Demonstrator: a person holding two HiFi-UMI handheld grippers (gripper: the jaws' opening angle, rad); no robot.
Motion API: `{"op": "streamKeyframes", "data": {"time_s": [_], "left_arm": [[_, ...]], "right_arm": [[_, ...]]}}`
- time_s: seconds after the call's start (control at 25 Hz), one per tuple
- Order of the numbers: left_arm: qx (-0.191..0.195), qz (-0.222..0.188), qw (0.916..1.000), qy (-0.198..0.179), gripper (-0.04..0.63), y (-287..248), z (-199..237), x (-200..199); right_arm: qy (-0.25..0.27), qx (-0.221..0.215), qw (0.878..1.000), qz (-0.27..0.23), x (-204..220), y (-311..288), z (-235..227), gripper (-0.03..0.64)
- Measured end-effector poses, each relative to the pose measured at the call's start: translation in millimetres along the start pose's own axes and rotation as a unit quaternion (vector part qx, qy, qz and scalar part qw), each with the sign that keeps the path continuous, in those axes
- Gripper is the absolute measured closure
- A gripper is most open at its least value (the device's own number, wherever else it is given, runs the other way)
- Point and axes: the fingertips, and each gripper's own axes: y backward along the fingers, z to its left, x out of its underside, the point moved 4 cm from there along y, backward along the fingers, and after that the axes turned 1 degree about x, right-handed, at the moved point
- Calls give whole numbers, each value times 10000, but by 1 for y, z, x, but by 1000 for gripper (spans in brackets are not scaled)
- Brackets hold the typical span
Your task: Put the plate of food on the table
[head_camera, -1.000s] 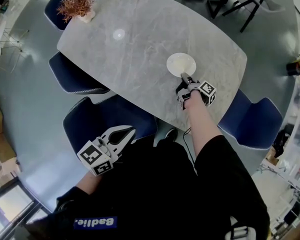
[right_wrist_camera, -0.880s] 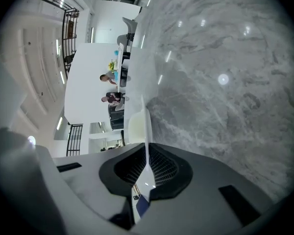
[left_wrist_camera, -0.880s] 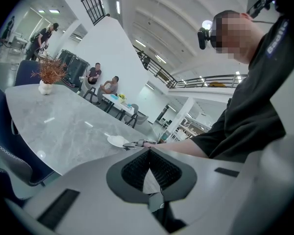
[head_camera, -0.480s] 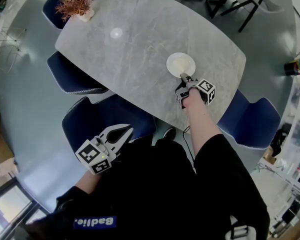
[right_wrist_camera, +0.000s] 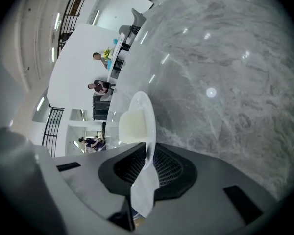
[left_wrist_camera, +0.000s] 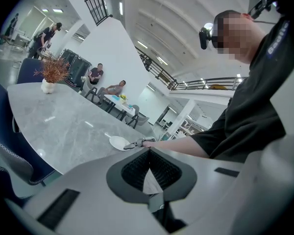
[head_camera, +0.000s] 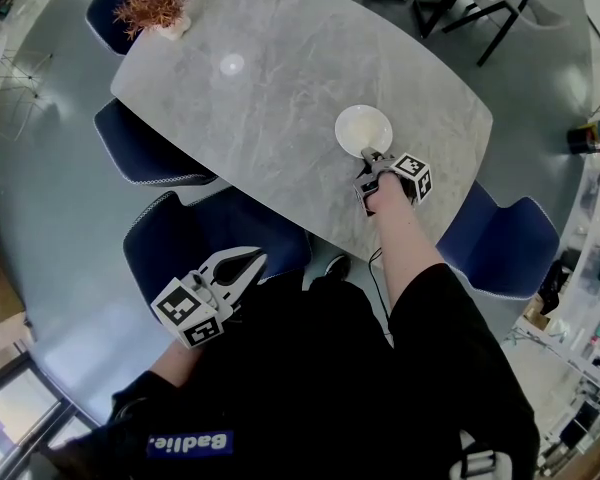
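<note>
A white plate (head_camera: 363, 128) with a pale mound of food (right_wrist_camera: 132, 124) rests on the grey marble table (head_camera: 280, 88), near its right front edge. My right gripper (head_camera: 368, 153) is at the plate's near rim, and the right gripper view shows that rim (right_wrist_camera: 146, 131) running between the pads. The jaws have just been opening a little, but they still sit on the rim. My left gripper (head_camera: 257, 257) hangs off the table over a blue chair, shut with nothing in it. Its own view shows the plate (left_wrist_camera: 118, 142) far ahead beyond the meeting jaw tips (left_wrist_camera: 148, 152).
A potted dried plant (head_camera: 152, 6) stands at the table's far left end. Blue chairs sit along the near side (head_camera: 145, 148) (head_camera: 210, 238) and at the right (head_camera: 500, 243). Black table legs (head_camera: 450, 3) stand beyond. People sit far off (left_wrist_camera: 115, 88).
The right gripper has tilted slightly at the plate's rim. The plate stays in the same spot on the table, and the left gripper has hardly moved.
</note>
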Motion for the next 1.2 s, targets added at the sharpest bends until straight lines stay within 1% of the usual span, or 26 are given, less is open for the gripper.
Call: {"op": "streamKeyframes", "data": {"time_s": [0.08, 0.16, 0.36, 0.48, 0.6, 0.8, 0.96, 1.2], "left_arm": [[-8, -10, 10000, -38, 588, 1, 0, 1], [-18, -13, 10000, -51, 588, 3, 1, 1], [-52, -7, 10000, -68, 588, 6, 1, 1], [-91, -3, 9999, -78, 588, 8, 3, 1], [-103, 16, 9999, -87, 588, 9, 3, 2], [-75, 18, 9999, -120, 588, 9, 4, 0], [-4, 27, 9999, -150, 588, 7, 3, -1], [191, 44, 9995, -237, 588, -3, -7, -3]], "right_arm": [[133, 143, 9998, 34, -1, -2, -2, 575], [168, 204, 9996, 44, -1, -2, -1, 551], [19, 204, 9998, 58, 4, 0, 7, 473], [50, 285, 9996, 57, 3, -1, 5, 425], [182, 411, 9989, 98, 3, -1, 1, 407], [232, 498, 9984, 154, 3, 2, -2, 406], [265, 359, 9989, 166, 6, 10, -3, 407], [214, -180, 9996, 34, 16, 32, -13, 407]]}}
